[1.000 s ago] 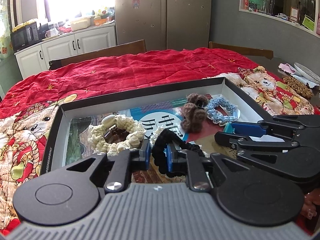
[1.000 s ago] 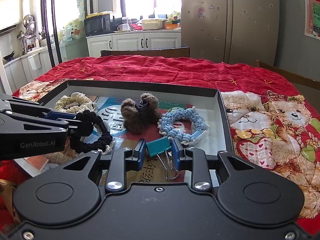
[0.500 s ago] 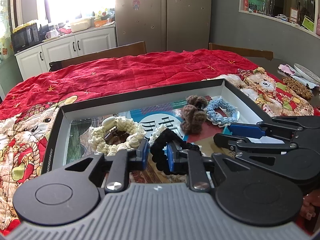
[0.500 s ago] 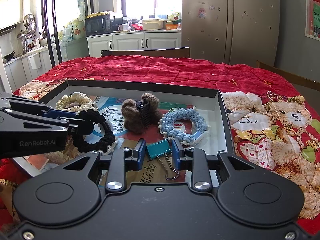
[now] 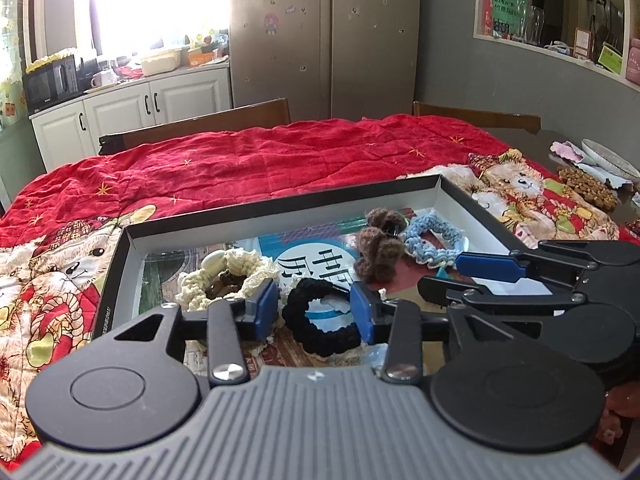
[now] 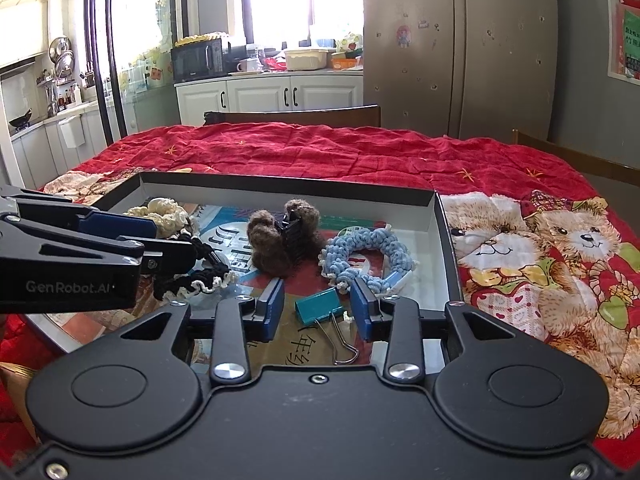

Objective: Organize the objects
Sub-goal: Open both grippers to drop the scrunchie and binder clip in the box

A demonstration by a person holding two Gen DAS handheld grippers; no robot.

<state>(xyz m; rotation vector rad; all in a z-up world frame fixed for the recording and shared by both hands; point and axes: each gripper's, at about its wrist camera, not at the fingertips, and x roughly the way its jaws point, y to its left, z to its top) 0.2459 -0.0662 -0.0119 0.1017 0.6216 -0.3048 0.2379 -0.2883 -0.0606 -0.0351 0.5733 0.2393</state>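
**Both claws spread over the tray**

The left claw [image 5: 314, 306] stands open around the black scrunchie [image 5: 320, 320], which lies in the black-rimmed tray [image 5: 280, 204]. The right claw [image 6: 319, 306] is open too, the teal binder clip [image 6: 320, 307] resting free between its 2 fingers. The tray sits on a red quilt [image 6: 320, 152].

Bright window [image 6: 280, 4] over white cabinets [image 6: 276, 98] — steel fridge [image 6: 460, 48], grey walls, 2 wooden chairs.

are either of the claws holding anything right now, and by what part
Nothing is held. The left claw is open around the black scrunchie; the right claw is open around the teal binder clip, pads apart from both.
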